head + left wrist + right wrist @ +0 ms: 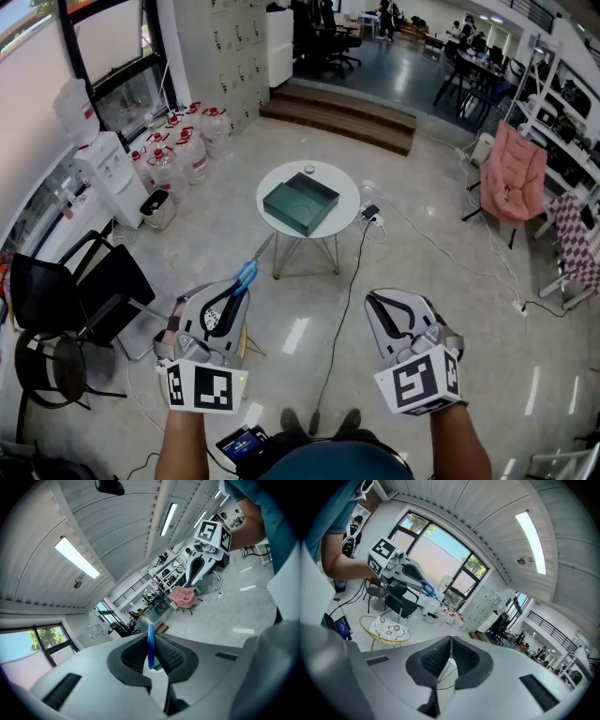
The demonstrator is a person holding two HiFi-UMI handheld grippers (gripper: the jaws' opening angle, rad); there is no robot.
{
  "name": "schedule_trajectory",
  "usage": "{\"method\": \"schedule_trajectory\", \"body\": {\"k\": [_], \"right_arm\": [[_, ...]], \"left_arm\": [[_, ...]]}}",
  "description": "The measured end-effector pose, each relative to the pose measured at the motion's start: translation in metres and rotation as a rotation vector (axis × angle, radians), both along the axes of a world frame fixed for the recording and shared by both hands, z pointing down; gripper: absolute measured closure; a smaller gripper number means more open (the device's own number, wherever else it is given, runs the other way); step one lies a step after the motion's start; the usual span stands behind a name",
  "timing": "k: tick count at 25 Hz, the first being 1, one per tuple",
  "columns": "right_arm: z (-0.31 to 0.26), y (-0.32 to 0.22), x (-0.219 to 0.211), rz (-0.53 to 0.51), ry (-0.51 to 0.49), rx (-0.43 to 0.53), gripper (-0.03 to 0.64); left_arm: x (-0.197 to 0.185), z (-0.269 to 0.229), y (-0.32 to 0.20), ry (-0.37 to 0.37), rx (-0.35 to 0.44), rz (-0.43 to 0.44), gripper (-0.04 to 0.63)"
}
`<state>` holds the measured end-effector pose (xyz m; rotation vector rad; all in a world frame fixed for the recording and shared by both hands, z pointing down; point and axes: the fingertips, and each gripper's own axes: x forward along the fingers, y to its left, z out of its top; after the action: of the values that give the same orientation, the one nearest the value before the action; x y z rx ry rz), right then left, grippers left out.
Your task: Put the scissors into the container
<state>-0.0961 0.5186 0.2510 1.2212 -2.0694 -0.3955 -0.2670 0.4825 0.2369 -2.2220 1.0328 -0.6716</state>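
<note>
The left tongs (238, 287) are clamped on the scissors (247, 273), the 2 jaws pressed against the blue handle while the blade points forward and up toward the bench (346, 212). In the left gripper view the blue handle stands edge-on between the ribbed pads (171, 654), gripped tight. The right tongs (374, 300) are closed with nothing in them; their own view shows the 2 jaws meeting in a thin line.

The bench is a small round white top on thin metal legs, standing well ahead of both tongs. On it sits 1 square dark green container (300, 202), empty, with a small round item just behind it at the far edge. The scissors are in the air, well short of the container.

The floor (309, 328) is pale and glossy. A cable (349, 272) runs across it from the bench. Water jugs (178, 145) are clustered at the left wall, black chairs (66, 300) stand at the near left, and wooden steps (342, 117) lie beyond the bench. A pink cloth (514, 173) hangs at the right.
</note>
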Motion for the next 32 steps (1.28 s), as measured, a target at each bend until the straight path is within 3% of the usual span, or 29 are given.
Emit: {"method": "schedule_trajectory", "body": {"k": [18,32], "right_arm": [[0.011,-0.019,-0.007,0.017,0.002,-0.025,0.578],[0.005,-0.046,-0.048,0.043,0.006,-0.015,0.578]], "left_arm": [[-0.005,0.011,-0.021,0.007,-0.019,0.024,0.540],[-0.045,0.012,-0.051,0.026,-0.019,0.054,0.540]]}}
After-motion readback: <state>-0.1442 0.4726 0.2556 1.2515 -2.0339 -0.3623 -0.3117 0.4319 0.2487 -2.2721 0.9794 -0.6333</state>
